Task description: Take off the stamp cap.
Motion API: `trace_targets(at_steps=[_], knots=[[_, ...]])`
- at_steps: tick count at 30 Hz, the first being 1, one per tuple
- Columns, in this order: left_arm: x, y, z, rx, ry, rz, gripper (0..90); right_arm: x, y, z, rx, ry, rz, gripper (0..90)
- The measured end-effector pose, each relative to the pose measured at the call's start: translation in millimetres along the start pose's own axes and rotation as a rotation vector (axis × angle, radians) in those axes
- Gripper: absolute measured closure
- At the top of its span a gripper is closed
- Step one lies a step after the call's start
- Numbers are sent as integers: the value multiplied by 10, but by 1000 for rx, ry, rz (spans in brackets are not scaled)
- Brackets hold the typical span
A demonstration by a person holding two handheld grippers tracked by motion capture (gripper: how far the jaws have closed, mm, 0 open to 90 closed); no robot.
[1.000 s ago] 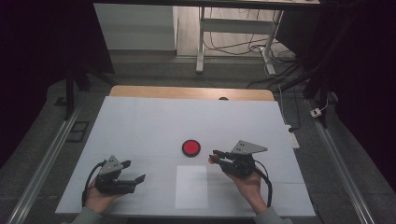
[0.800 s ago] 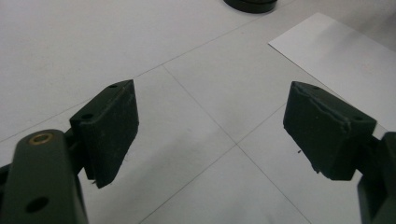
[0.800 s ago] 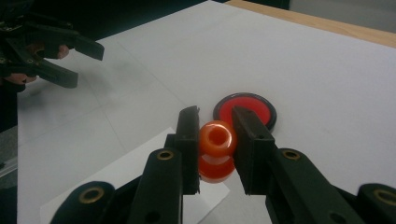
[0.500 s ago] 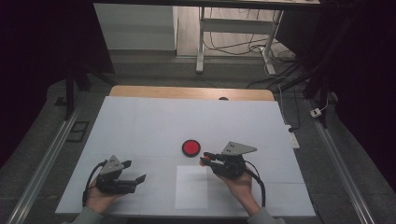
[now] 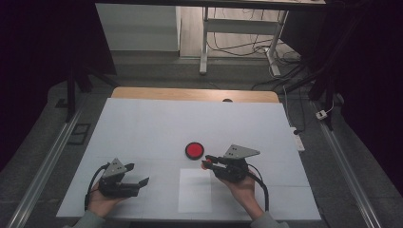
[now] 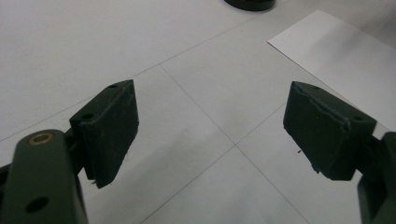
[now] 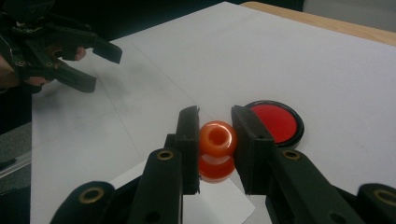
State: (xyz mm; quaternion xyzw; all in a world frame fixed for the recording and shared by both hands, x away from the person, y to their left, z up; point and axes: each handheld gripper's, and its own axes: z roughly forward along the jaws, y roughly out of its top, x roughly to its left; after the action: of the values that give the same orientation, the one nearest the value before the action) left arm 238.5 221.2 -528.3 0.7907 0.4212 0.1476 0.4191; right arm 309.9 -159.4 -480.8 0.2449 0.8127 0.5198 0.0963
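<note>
An orange bead-like piece (image 7: 217,140) with a hole through it, glossy and two-lobed, sits between the pads of my right gripper (image 7: 215,114), which is shut on it. In the high view the right gripper (image 5: 209,161) holds the orange piece (image 5: 207,165) just above the white table, right of centre near the front. A red disc (image 5: 194,150) in a black rim lies flat just beyond and left of the jaw tips; the red disc (image 7: 275,121) shows behind the right pad. My left gripper (image 5: 139,173) rests at the front left, open, with bare table between its pads (image 6: 114,130).
A white paper sheet (image 5: 195,190) lies on the table's white top (image 5: 157,123) at front centre, between the two hands. A wooden strip (image 5: 190,94) runs along the far edge. Beyond it are table legs and cables on the floor. The left gripper (image 7: 105,70) appears far off in the right gripper view.
My right gripper has shifted slightly left with the orange piece, closer to the red disc. The left gripper has stayed put.
</note>
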Motion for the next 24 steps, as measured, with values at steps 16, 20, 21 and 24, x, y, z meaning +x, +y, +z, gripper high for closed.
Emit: trace_targets(at_steps=[16,20,21,24], knots=[[-113,133,65,-10,-15,45,186,-14,4,-17,-11,-2,4,720],[-184,196,102,-10,-17,80,187,-19,5,-22,-13,-2,4,719],[-198,209,108,-11,-21,82,187,-19,7,-25,-11,-1,3,720],[-229,246,126,-13,-32,90,188,-17,6,-24,-15,-2,4,720]])
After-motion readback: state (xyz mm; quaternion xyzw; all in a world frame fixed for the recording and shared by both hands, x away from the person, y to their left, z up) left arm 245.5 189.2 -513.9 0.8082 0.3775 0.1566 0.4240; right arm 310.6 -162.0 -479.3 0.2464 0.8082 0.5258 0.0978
